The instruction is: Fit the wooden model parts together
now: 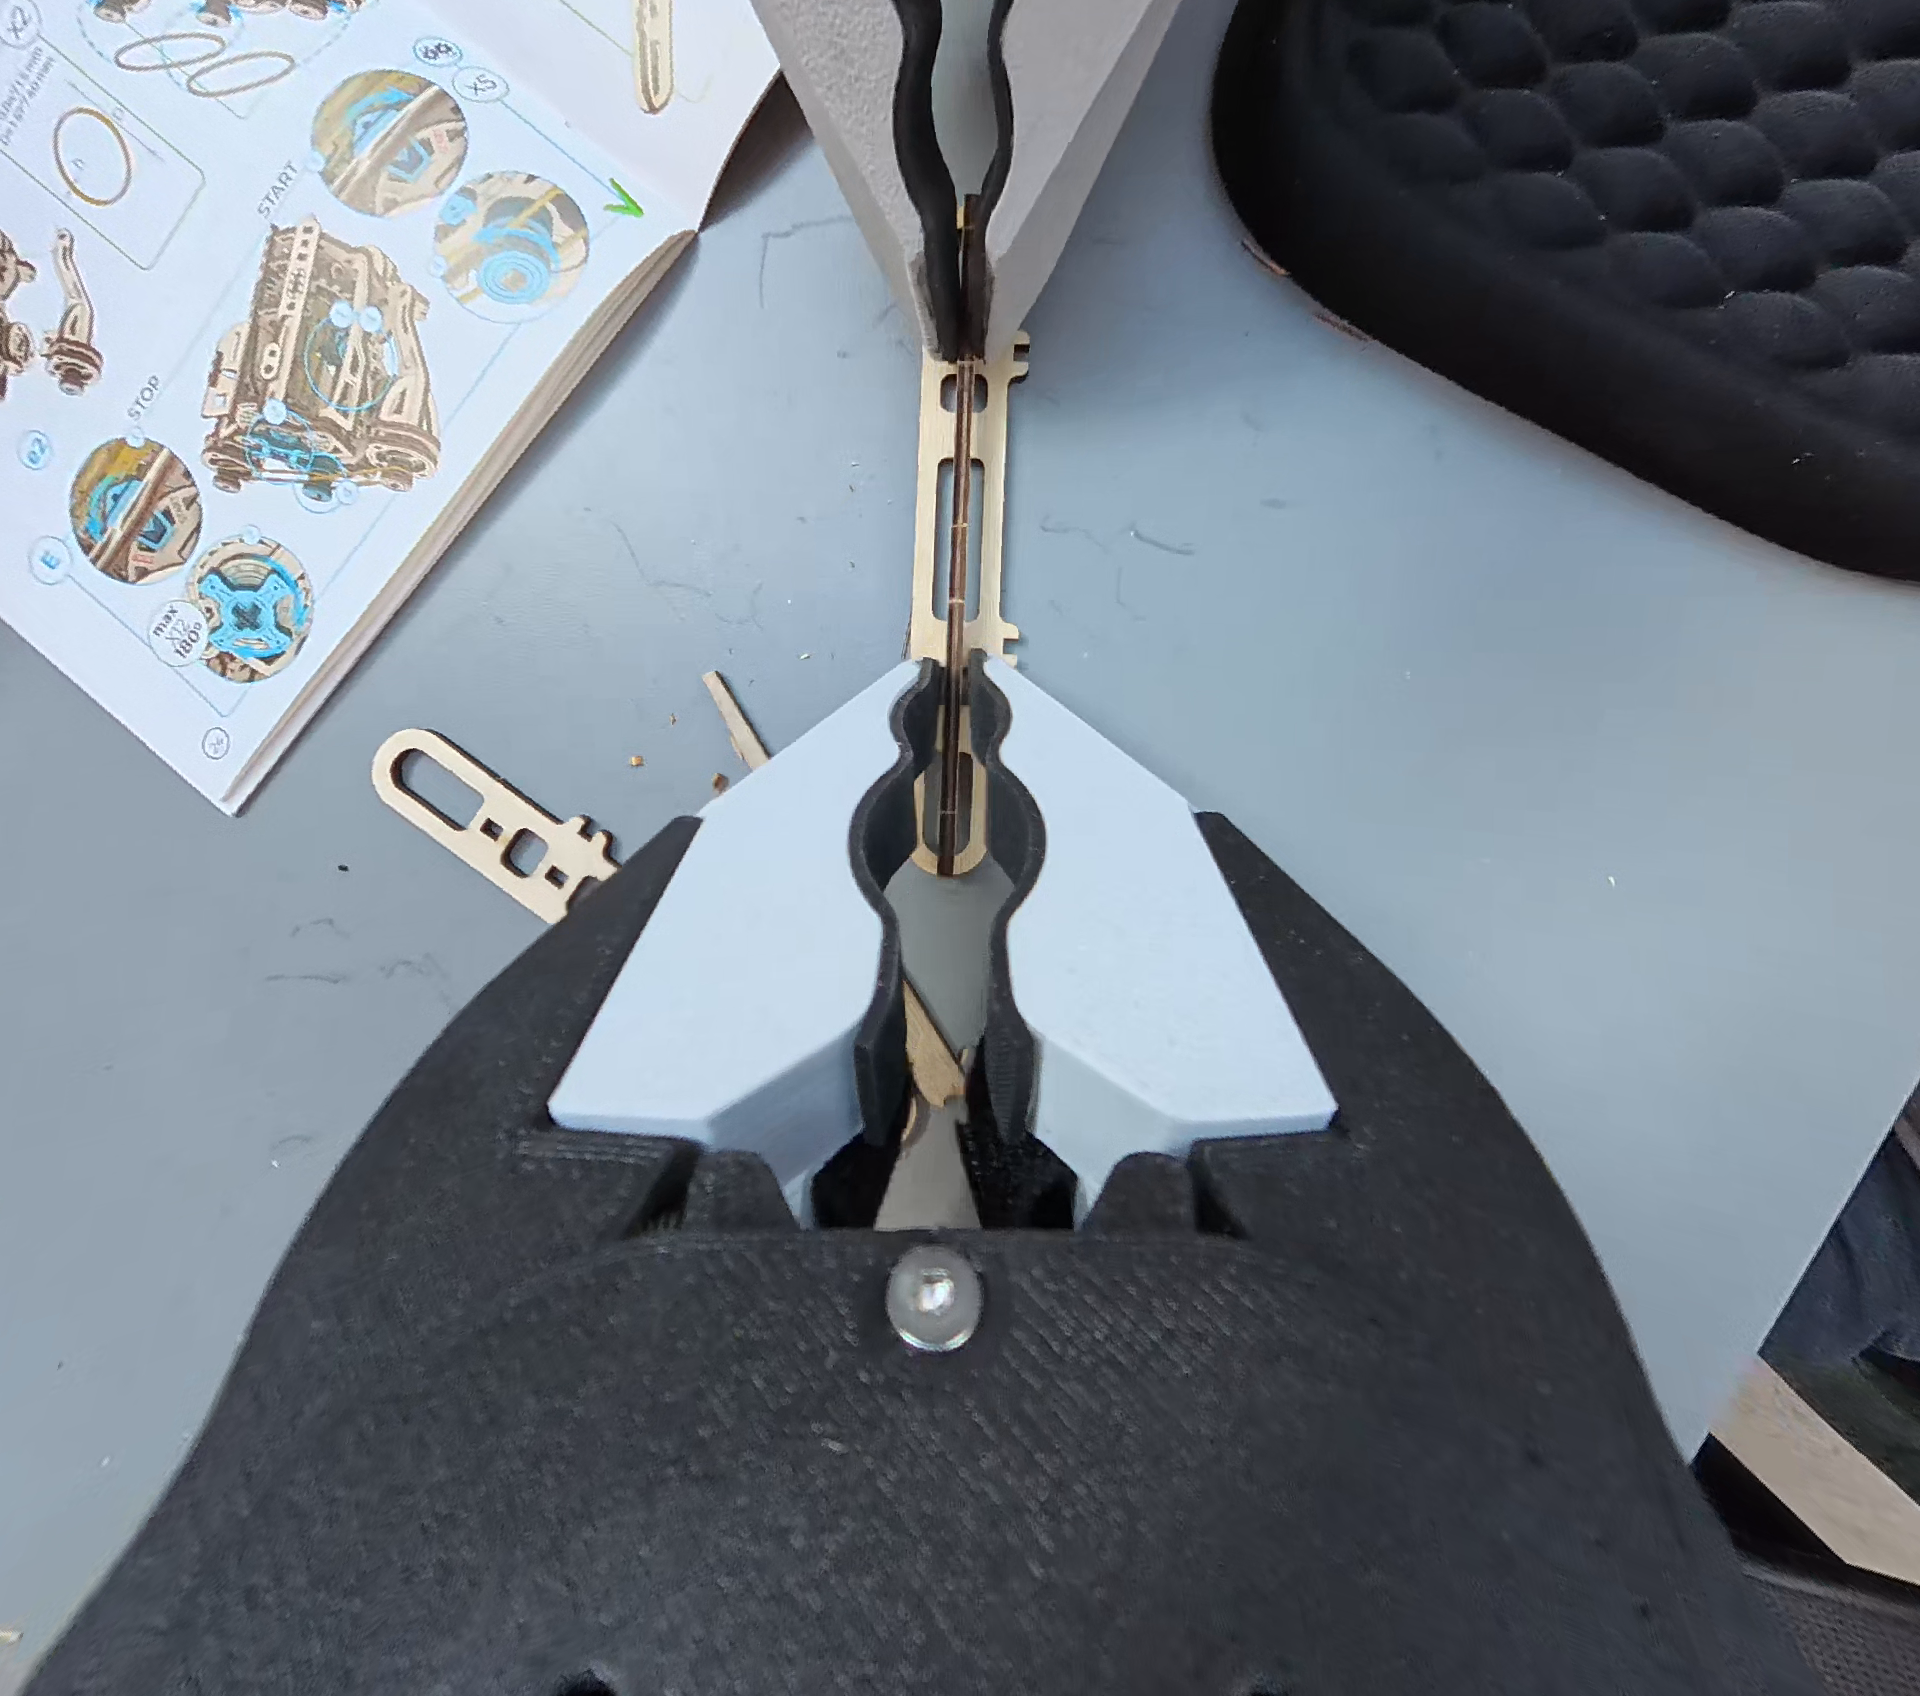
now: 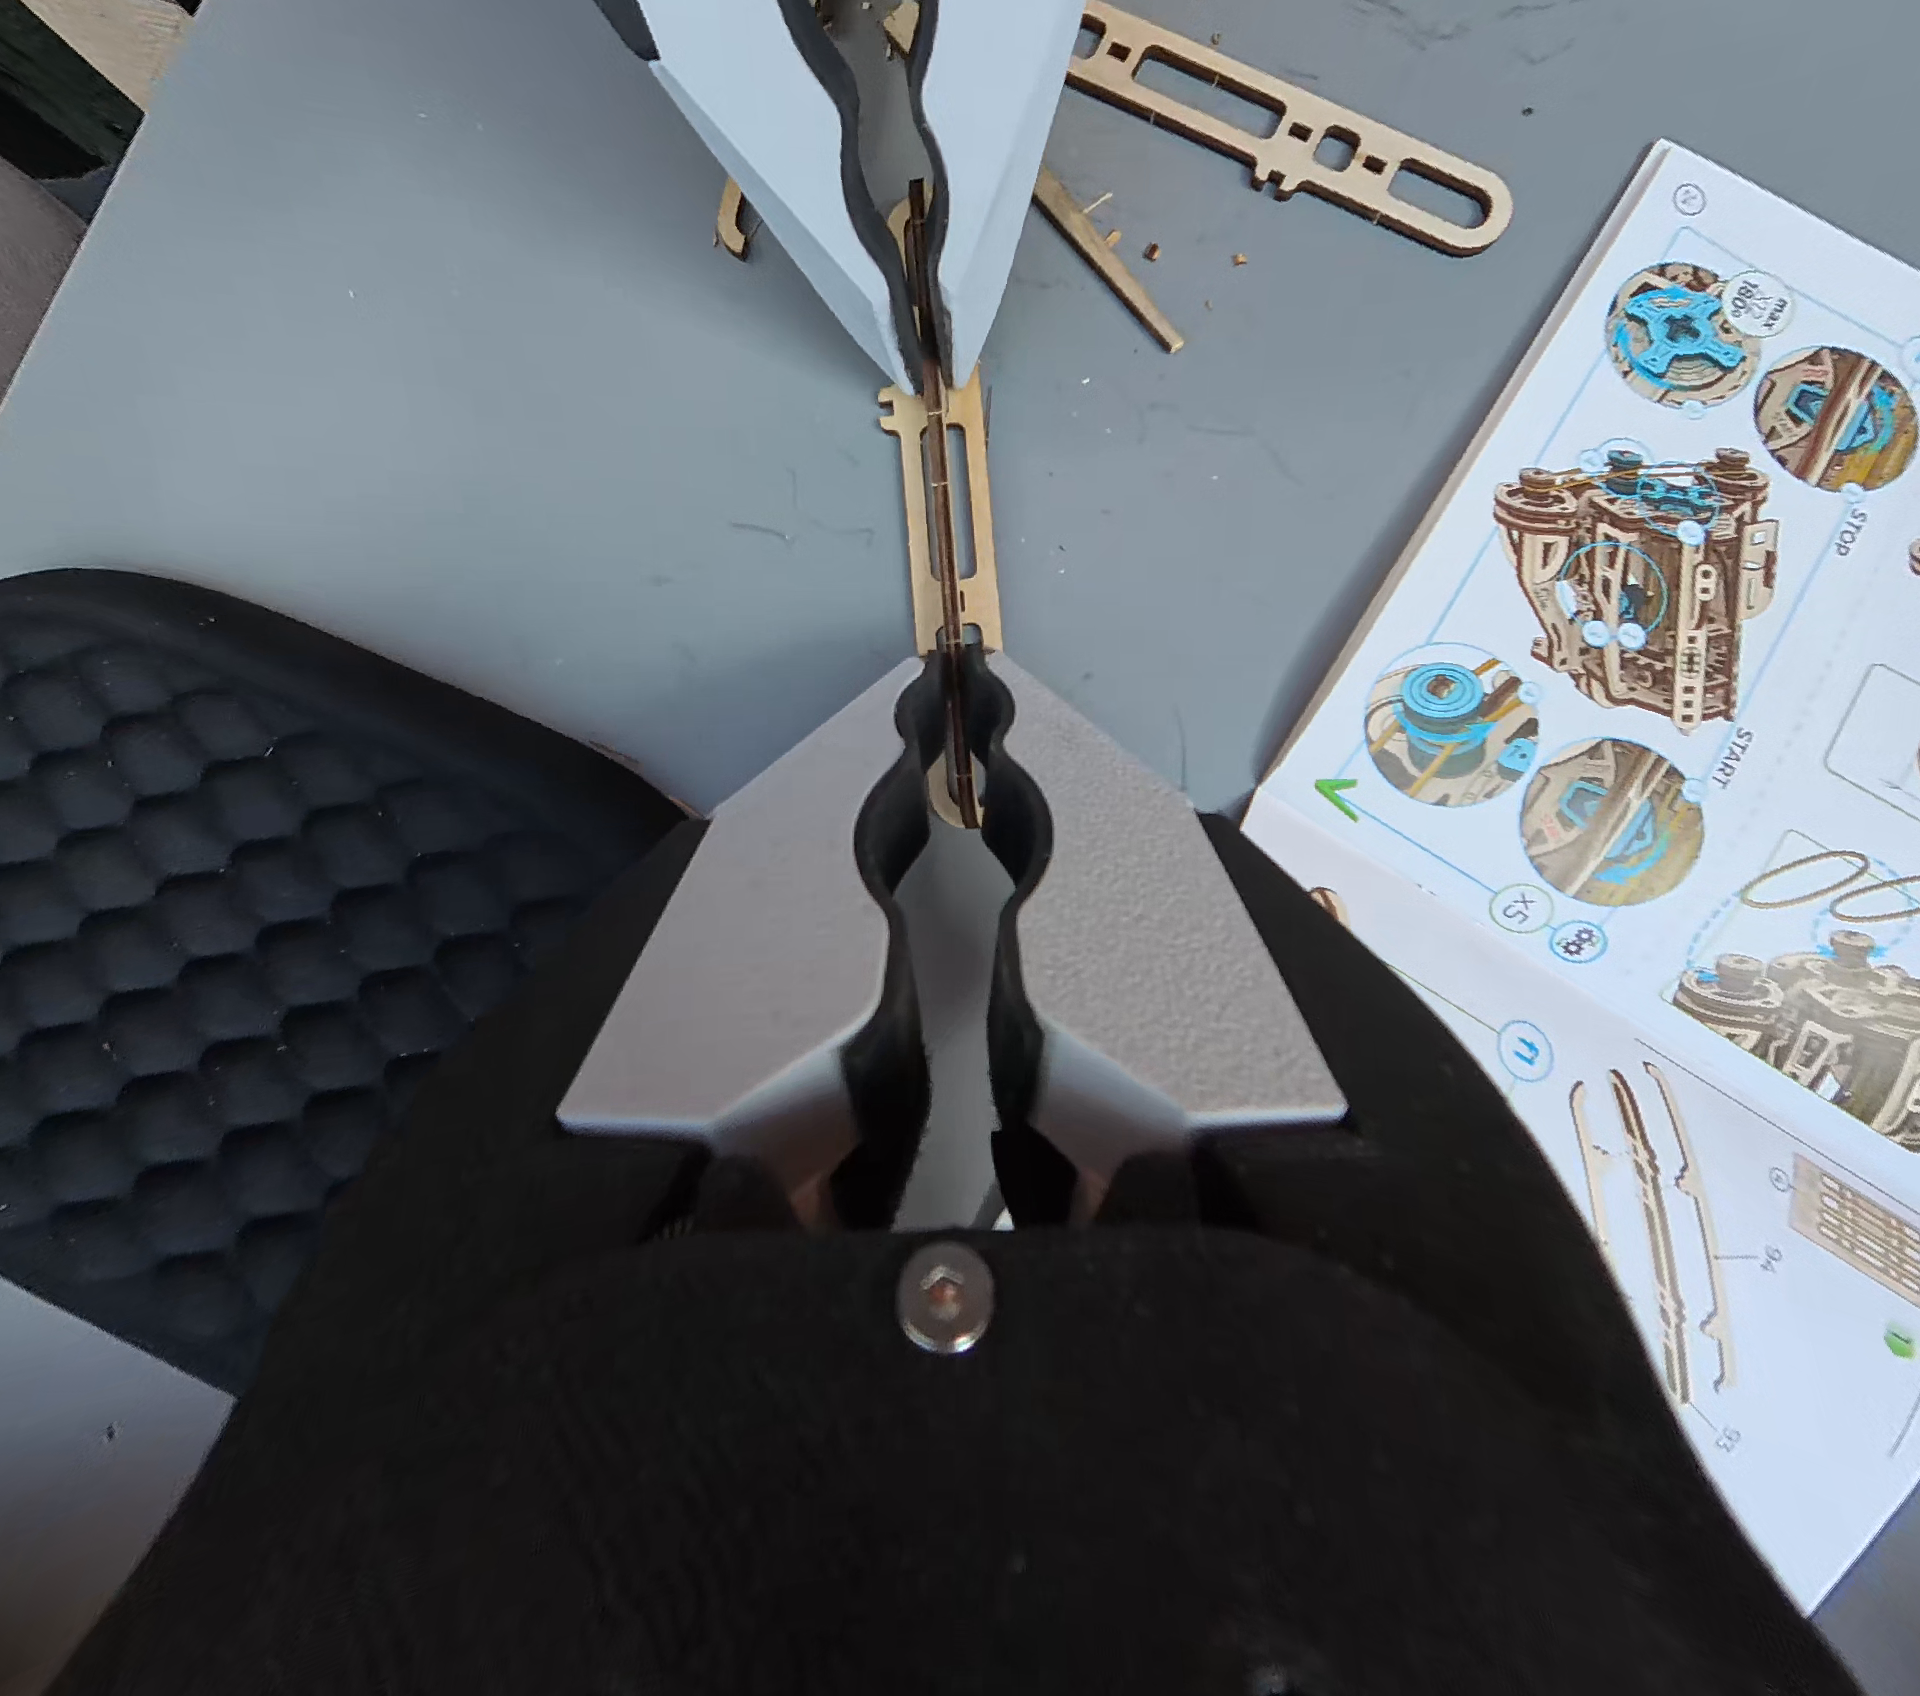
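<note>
A thin wooden strip (image 1: 958, 503) is seen edge-on as a dark line. It spans between my two grippers above the grey table. My left gripper (image 1: 948, 680) is shut on its near end. My right gripper (image 1: 961, 327) comes in from the opposite side and is shut on the far end. A flat, pale slotted wooden strip (image 1: 992, 503) lies directly behind the thin one, along the same line. I cannot tell whether the two are joined. In the right wrist view the same strip (image 2: 943, 524), flat strip (image 2: 922, 545), right gripper (image 2: 954, 670) and left gripper (image 2: 930, 373) show.
Another slotted wooden strip (image 1: 488, 825) (image 2: 1288, 129) lies on the table beside the left gripper. An open instruction booklet (image 1: 312, 296) (image 2: 1662, 711) lies on one side. A black honeycomb cushion (image 1: 1610, 140) (image 2: 208, 815) lies on the other. Wood slivers (image 2: 1112, 264) and crumbs are scattered about. My hands' fingertips stand some 6 cm from each other.
</note>
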A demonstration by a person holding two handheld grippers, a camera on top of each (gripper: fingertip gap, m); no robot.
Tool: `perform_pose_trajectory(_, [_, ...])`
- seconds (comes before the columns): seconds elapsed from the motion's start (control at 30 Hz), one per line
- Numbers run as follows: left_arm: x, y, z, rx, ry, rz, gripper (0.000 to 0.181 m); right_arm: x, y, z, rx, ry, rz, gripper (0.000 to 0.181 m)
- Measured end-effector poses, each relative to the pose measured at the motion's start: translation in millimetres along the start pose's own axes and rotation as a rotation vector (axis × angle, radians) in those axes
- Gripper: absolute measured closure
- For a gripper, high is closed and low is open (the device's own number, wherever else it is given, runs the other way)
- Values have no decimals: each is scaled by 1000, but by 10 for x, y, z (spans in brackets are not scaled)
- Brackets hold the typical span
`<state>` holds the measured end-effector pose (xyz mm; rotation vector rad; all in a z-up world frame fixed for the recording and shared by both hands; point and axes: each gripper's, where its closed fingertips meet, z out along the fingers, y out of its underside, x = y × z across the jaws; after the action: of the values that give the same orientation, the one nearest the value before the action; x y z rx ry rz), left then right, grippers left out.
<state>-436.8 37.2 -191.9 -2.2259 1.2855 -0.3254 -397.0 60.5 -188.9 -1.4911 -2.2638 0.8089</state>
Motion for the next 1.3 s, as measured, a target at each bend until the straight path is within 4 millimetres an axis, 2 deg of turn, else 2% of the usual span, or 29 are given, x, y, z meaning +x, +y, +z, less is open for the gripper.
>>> perform_pose_trajectory(0.03, [-15, 24, -20, -2, -10, -7, 171, 4, -2, -1, 1, 7, 2, 180])
perform_pose_trajectory(0.17, [-47, 71, -203, 72, -45, -46, 168, 10, -23, -4, 39, 13, 21, 179])
perform_pose_trajectory(0.23, [-26, 79, -291, 127, -41, -72, 170, -1, -71, -12, 78, 2, 29, 165])
perform_pose_trajectory(0.37, [-36, 149, -345, 178, -76, -65, 176, -14, -343, -88, 170, 32, 7, 158])
perform_pose_trajectory(0.57, [-21, 139, -229, 170, -70, -26, 177, -73, -532, 203, 56, 100, -151, 162])
perform_pose_trajectory(0.8, [12, 115, -131, 158, -43, -1, 177, -30, -465, 289, 1, 49, -120, 179])
perform_pose_trajectory(1.3, [-2, 33, -42, 155, -52, 36, 181, -35, -447, 322, -7, -4, -80, 181])
